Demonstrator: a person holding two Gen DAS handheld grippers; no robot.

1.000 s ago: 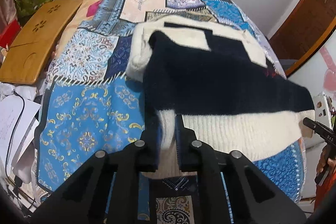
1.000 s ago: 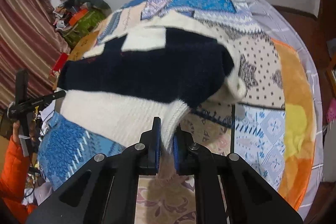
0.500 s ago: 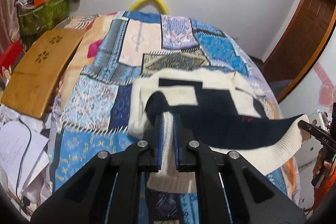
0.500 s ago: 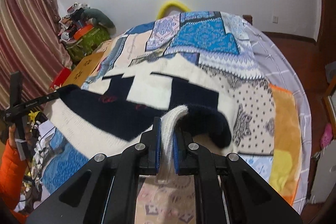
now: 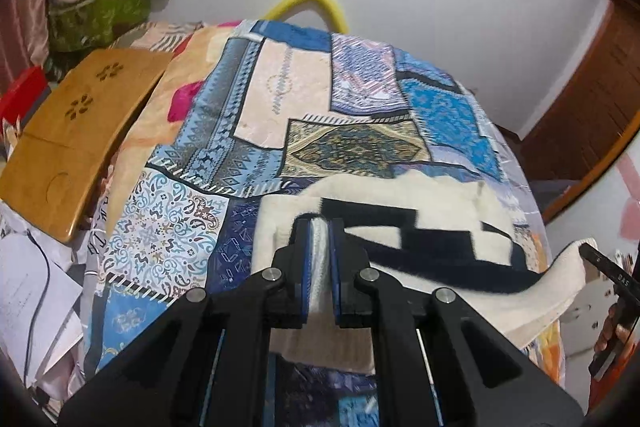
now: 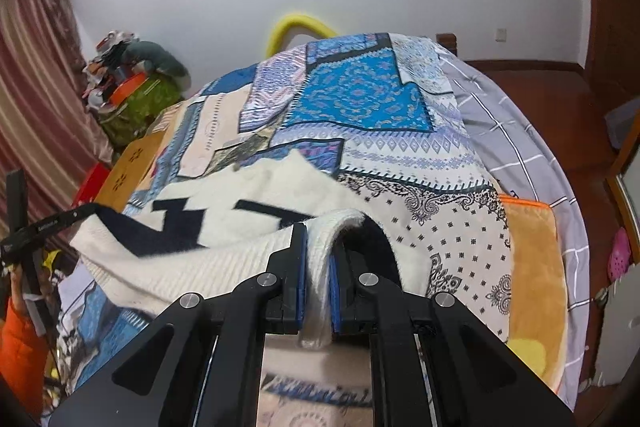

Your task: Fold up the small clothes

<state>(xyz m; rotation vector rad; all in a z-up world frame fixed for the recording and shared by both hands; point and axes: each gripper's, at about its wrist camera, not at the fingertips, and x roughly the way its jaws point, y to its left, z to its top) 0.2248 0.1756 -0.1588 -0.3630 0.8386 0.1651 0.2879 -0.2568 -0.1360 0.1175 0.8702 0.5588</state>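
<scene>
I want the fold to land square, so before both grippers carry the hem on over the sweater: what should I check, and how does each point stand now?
1. Left gripper shut on the ribbed hem: ok, white knit fills the gap between the blue pads.
2. Right gripper shut on the hem: ok, knit pinched and draped over it.
3. Sweater body lying on the patchwork quilt: ok, the far part rests there.
4. Hem taut and level between the two grips: not ok, it sags in the left wrist view.
5. Far edge flat to fold onto: cannot tell, the lifted hem hides part of it.
6. Landing area free of other items: ok, only quilt shows beyond the sweater.
</scene>
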